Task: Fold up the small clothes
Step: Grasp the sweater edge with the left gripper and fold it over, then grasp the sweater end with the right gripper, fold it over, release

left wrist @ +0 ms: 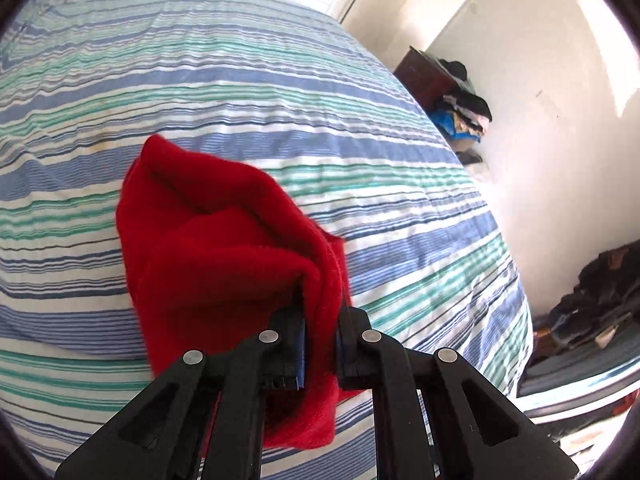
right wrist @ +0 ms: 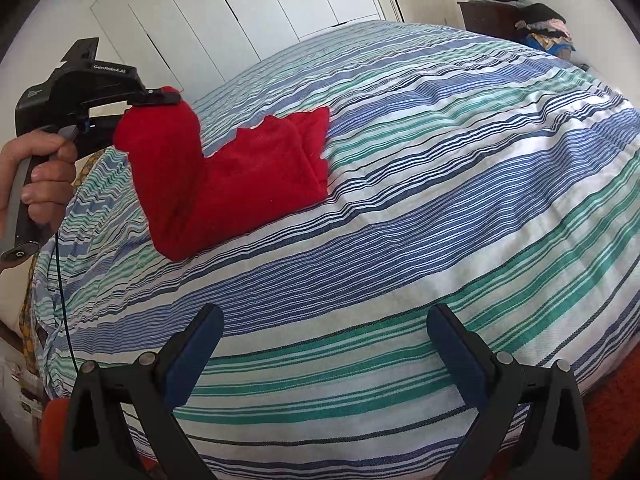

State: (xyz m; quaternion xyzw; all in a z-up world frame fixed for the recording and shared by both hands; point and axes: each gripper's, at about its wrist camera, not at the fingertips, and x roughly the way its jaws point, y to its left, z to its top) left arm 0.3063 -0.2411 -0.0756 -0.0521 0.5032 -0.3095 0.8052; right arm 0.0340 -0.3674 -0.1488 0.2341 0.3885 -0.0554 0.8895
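Left tongs pinch red garment's raised end.

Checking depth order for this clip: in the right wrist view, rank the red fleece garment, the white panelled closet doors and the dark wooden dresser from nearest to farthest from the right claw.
1. Red fleece garment, on the striped bed, left.
2. and 3. White panelled closet doors, behind the bed, and dark wooden dresser, far right corner: too close to call.

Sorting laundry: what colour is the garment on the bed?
Solid red garment, clearest in the right wrist view.
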